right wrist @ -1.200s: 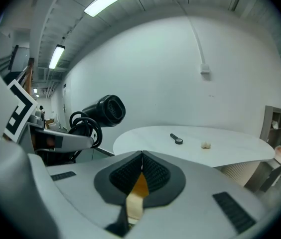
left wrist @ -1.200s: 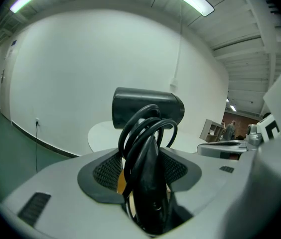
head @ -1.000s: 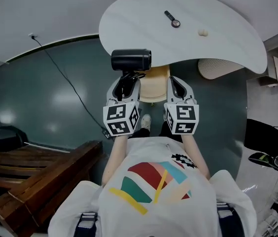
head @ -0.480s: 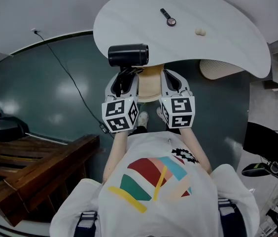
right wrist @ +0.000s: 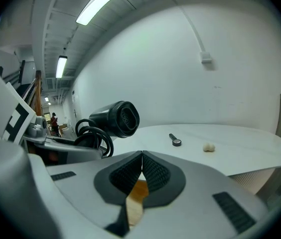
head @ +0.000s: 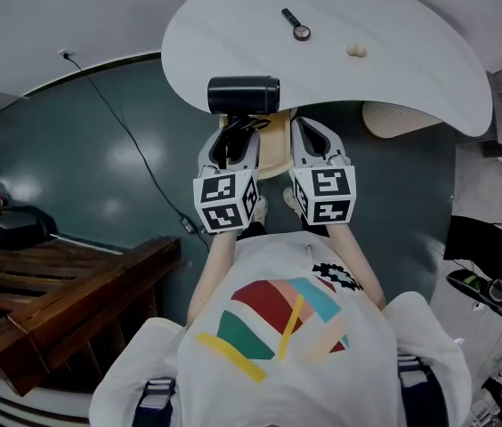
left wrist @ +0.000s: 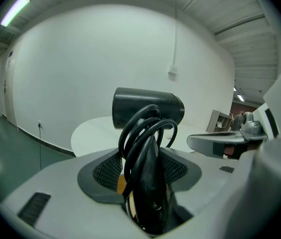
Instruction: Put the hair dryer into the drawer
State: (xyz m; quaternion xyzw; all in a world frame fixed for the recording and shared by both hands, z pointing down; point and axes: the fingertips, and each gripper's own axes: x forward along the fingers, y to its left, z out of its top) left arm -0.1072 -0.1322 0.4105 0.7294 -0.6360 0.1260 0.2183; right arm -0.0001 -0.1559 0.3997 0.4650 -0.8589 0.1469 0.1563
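Observation:
The black hair dryer (head: 243, 95) has its barrel lying crosswise at the near edge of the white table (head: 411, 60). My left gripper (head: 230, 136) is shut on the dryer's handle, with the coiled black cord (left wrist: 145, 128) bunched between the pads. In the left gripper view the hair dryer (left wrist: 148, 108) stands upright out of the left gripper (left wrist: 145, 163). Just to its right, my right gripper (head: 308, 132) is shut with nothing in it, and the right gripper (right wrist: 141, 156) has its pads meeting. A pale wooden piece (head: 274, 145) shows below the table edge between the grippers; I cannot tell whether it is the drawer.
On the table lie a small black round-headed object (head: 296, 27) and a cream lump (head: 355, 51). A ribbed pale basket (head: 398, 118) sits under the table's right side. A black cable (head: 126, 140) crosses the green floor. Dark wooden benches (head: 73, 301) stand at the left.
Both grippers have moved forward toward the table. The dryer's barrel now sits against the table's near edge. Both grips look the same.

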